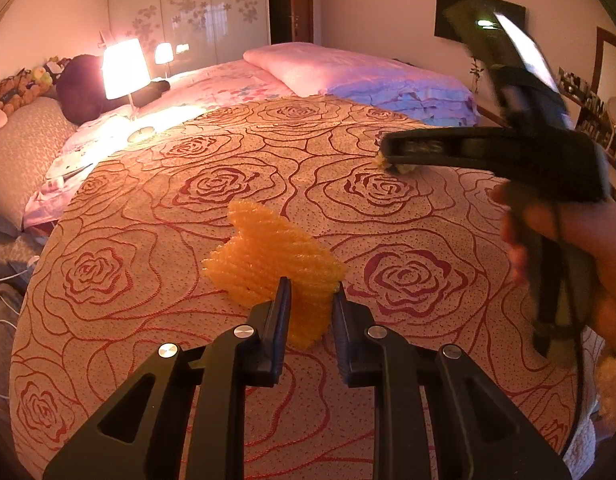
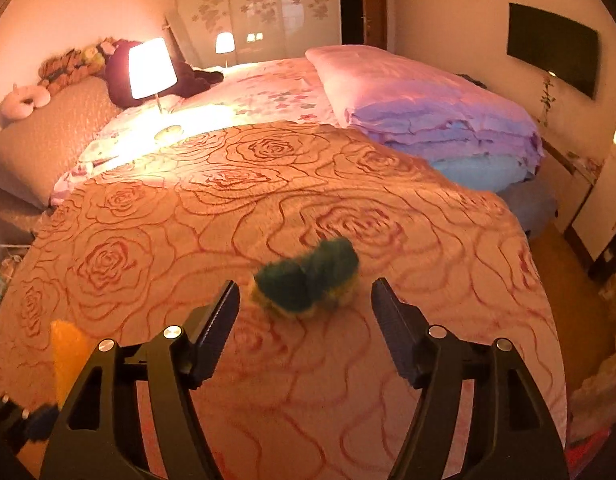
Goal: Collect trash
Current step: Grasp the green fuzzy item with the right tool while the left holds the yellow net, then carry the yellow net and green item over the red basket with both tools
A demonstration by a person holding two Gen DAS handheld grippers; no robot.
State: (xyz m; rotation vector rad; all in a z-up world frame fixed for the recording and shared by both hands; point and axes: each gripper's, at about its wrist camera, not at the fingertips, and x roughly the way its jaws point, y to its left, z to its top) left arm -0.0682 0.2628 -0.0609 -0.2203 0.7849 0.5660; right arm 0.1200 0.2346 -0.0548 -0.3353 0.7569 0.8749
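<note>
Left gripper [image 1: 309,292] near, jaws narrowed onto orange bubble wrap [image 1: 268,256] on bedspread [image 1: 148,208]; grip looked closed on near edge. Wrap likely light, squashy, springy. Right gripper [image 2: 306,296] jaws stood wide, nothing held; green-and-yellow sponge [image 2: 308,280] lay between tips, blurred. Probably soft, light; pinch across middle. Far: lamp [image 1: 120,64], pink pillow [image 1: 308,64].

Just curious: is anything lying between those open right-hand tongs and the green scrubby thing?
Nothing: in the right wrist view only bare rose bedspread separates the right gripper from the sponge.

Motion blurs the green-and-yellow sponge [image 2: 308,282] beyond detail.
</note>
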